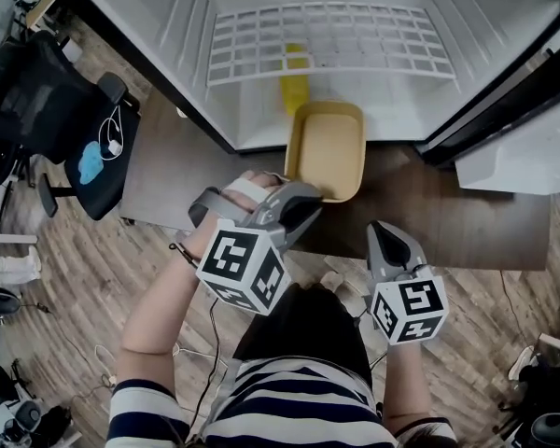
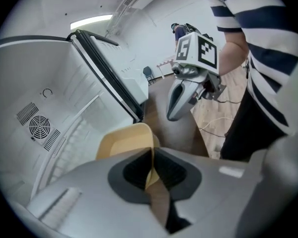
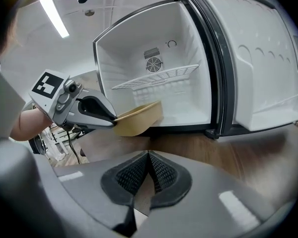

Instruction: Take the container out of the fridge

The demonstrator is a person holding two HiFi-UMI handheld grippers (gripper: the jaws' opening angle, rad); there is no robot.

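My left gripper [image 1: 306,203] has its fingers clamped on the container [image 1: 329,147] rim, at the fridge [image 1: 168,26] sill over the brown surface [image 1: 467,227]. Right gripper [image 1: 385,231]: fingers closed, empty. Plank floor [image 1: 84,259], chair [image 1: 47,101] left.

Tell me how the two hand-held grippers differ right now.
The left gripper has its jaws shut on the rim of the tan container; the right gripper has its jaws shut on nothing. The left gripper reaches toward the open fridge; the right gripper sits further back, nearer the person, over the dark table. Both are grey and carry a cube with square markers.
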